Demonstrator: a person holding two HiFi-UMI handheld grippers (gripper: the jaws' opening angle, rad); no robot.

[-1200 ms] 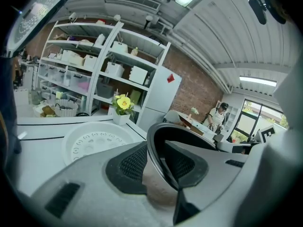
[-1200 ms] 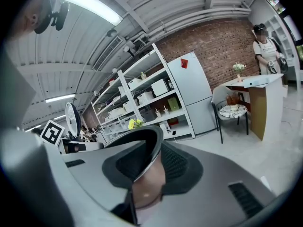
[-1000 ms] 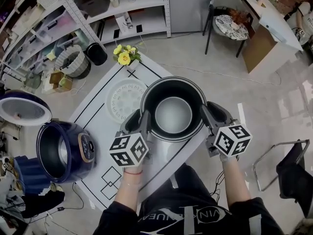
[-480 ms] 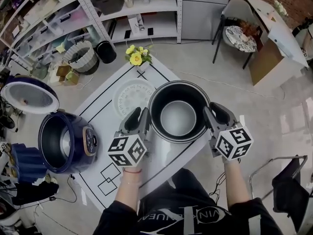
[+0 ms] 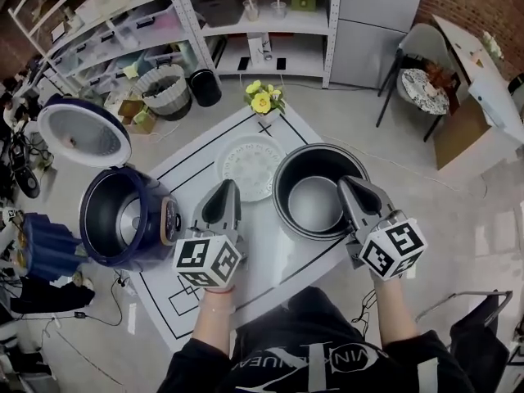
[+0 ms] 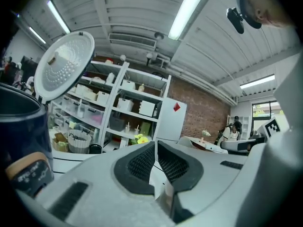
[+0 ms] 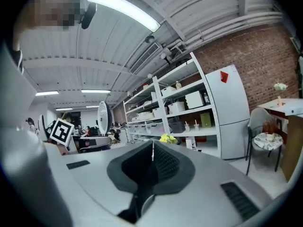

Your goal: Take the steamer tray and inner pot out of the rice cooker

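Note:
The dark inner pot stands on the white table, empty, with a grey bottom. Left of it lies the round white steamer tray. The blue rice cooker is on the floor at the left, its lid up; I also see this rice cooker in the left gripper view. My left gripper hovers between tray and pot, apart from both. My right gripper hovers at the pot's right rim. Both jaws have just been closing, with nothing between them: left gripper, right gripper.
A small vase of yellow flowers stands at the table's far corner. White shelving with boxes and baskets runs along the back. A chair and a white table are at the far right.
Both grippers have let go of the pot's rim, lifted and shut. The left one has drawn away from the pot to the left. The pot stays on the table.

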